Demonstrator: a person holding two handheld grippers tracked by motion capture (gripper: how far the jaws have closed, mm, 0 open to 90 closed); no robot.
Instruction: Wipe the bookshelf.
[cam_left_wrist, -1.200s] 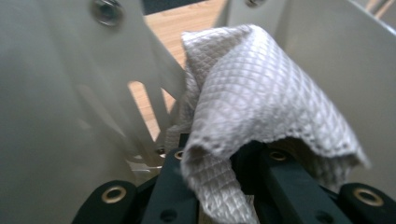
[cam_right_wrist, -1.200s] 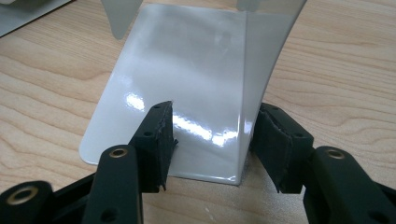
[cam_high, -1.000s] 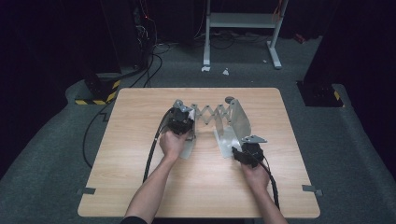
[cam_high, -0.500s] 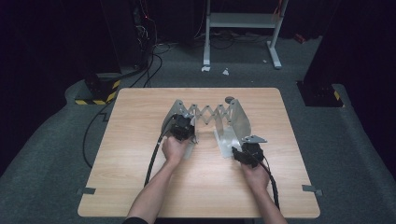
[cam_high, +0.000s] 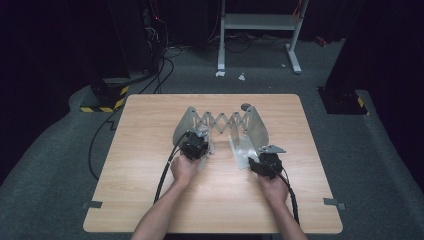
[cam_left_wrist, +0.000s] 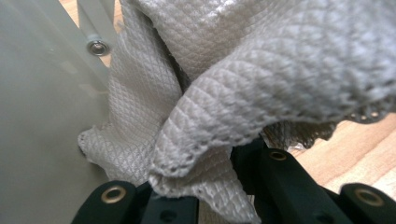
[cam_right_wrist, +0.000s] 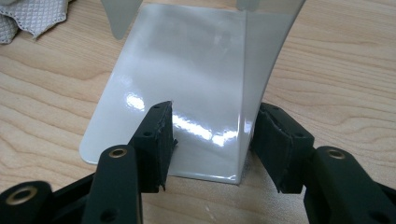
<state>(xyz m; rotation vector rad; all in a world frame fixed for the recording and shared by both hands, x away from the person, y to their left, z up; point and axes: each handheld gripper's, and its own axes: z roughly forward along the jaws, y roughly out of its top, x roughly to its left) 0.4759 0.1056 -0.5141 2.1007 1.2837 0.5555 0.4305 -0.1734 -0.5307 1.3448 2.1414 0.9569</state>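
A metal expanding stand with a scissor lattice (cam_high: 220, 122) lies mid-table between its left plate (cam_high: 184, 125) and right plate (cam_high: 256, 127). My left gripper (cam_high: 199, 141) is shut on a white textured cloth (cam_left_wrist: 261, 70), which is bunched against the left plate (cam_left_wrist: 42, 93). The cloth (cam_high: 202, 132) shows pale just beyond that gripper. My right gripper (cam_right_wrist: 215, 140) stands open astride the right plate's upright wall (cam_right_wrist: 261, 56). One pad rests over the flat glossy base (cam_right_wrist: 187, 70), the other is outside the wall. In the high view the right gripper (cam_high: 254, 162) is at the base's near end.
A small dark round object (cam_high: 246, 106) sits near the table's far edge. Tape marks (cam_high: 92, 204) sit at the near corners. Beyond the table are cables, a black-and-yellow striped block (cam_high: 105, 102) and a white frame (cam_high: 260, 22). Cloth corner (cam_right_wrist: 28, 16) lies left of the base.
My left gripper has slid down and nearer along the left plate with the cloth in it. The right gripper has stayed in place.
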